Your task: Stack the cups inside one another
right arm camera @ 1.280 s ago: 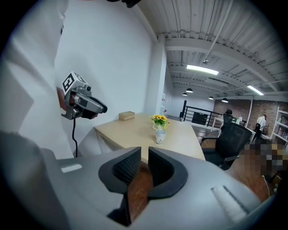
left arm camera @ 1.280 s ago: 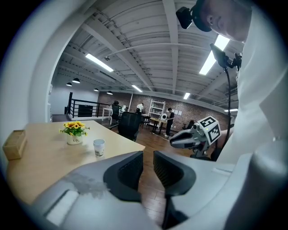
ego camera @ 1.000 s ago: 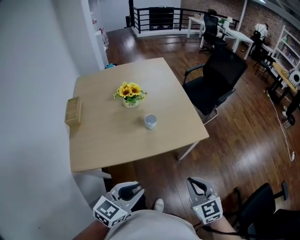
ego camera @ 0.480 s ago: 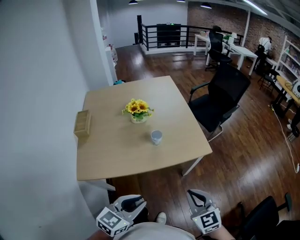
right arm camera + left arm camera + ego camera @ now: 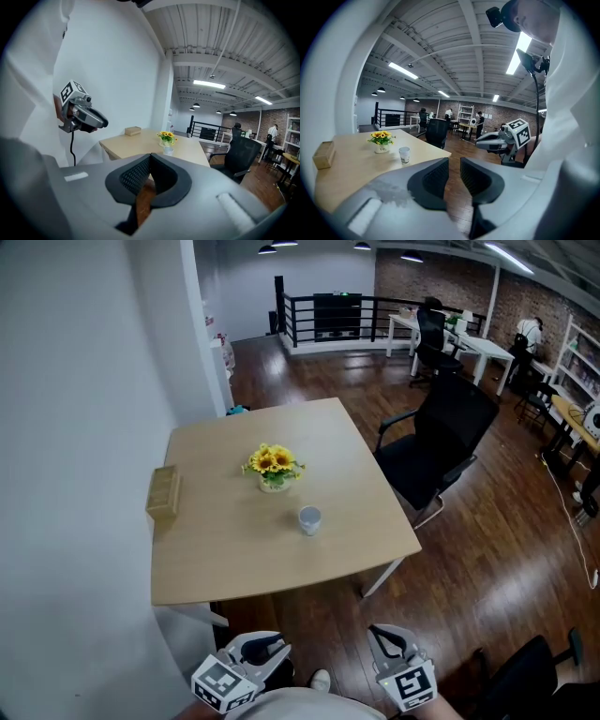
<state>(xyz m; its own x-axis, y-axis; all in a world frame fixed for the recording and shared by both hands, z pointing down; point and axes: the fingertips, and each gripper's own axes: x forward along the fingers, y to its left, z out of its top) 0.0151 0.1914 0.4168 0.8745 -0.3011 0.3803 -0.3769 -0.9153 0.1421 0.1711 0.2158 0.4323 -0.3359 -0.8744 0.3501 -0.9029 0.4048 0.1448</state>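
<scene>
Okay, I see 1 cup [image 5: 309,519] on table [image 5: 216,559], near flowers [image 5: 273,466]. My left gripper [image 5: 270,646]: jaws narrow, empty. Right gripper [image 5: 382,636]: jaws together, empty. Both off table.

A white cup [image 5: 309,519] stands upright on the counter [image 5: 216,549], near the sunflower pot [image 5: 273,483], mouth upward

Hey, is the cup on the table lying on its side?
No, the cup stands upright on the table, a little nearer the person than the sunflower pot.
</scene>
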